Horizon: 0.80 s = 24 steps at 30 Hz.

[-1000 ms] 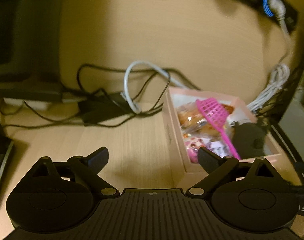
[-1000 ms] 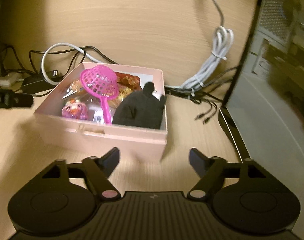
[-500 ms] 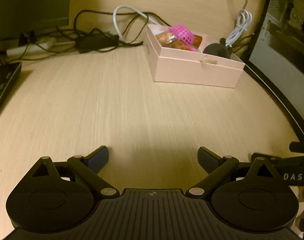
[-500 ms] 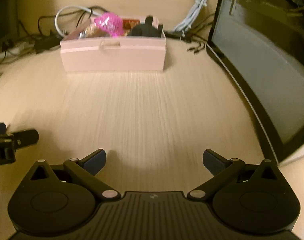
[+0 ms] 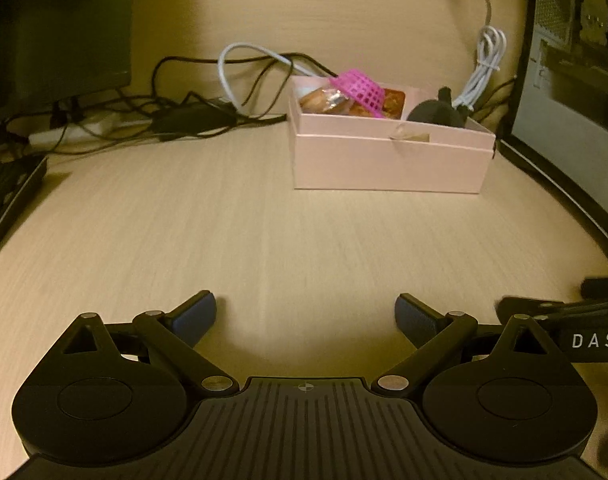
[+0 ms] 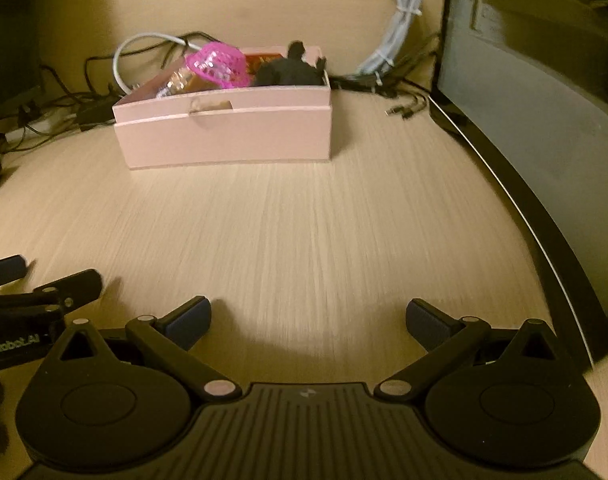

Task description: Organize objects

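While both grippers hover empty, the risk sits in the overfilled pink box [image 5: 387,160].
Left gripper [image 5: 305,316] and right gripper [image 6: 308,320] both gape, nothing between the fingers. The box is at 12 o'clock, well apart; pink strainer [image 6: 220,64] and black item [image 6: 288,74] poke above the rim, so a clumsy reach could tip them out or snag cables [image 5: 260,60] behind.

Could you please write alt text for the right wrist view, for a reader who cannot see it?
An open pink cardboard box sits far back on a pale wooden desk, holding a pink plastic mesh scoop, a black fabric item and wrapped snacks. The right gripper is open and empty in the foreground, a dark computer case to its right.
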Available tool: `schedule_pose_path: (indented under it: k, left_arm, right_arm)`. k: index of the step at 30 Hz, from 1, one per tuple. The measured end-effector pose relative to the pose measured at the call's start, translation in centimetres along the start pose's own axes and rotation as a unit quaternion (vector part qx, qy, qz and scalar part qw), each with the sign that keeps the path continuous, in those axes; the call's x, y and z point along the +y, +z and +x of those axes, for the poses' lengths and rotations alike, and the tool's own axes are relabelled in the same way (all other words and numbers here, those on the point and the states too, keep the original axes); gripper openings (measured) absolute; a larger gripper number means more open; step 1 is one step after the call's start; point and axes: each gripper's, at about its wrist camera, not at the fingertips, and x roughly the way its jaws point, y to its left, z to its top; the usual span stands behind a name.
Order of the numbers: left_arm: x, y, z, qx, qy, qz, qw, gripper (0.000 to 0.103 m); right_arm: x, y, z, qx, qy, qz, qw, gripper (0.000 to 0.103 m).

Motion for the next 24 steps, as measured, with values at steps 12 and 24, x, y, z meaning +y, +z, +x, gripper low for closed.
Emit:
schedule_pose_path:
  k: [12, 24]
  left_arm:
    - [-1.1, 1.4, 2.4, 0.005, 0.027, 0.003, 0.9996, 0.101]
    - [-1.2, 1.4, 2.3, 0.005, 0.028, 0.003, 0.9996, 0.101]
  right_arm:
    - [-0.8, 1.0, 2.0, -0.045, 0.006, -0.002, 0.999, 0.103]
    - [-1.1, 1.2, 2.3, -0.044, 0.005, -0.001, 0.999, 0.103]
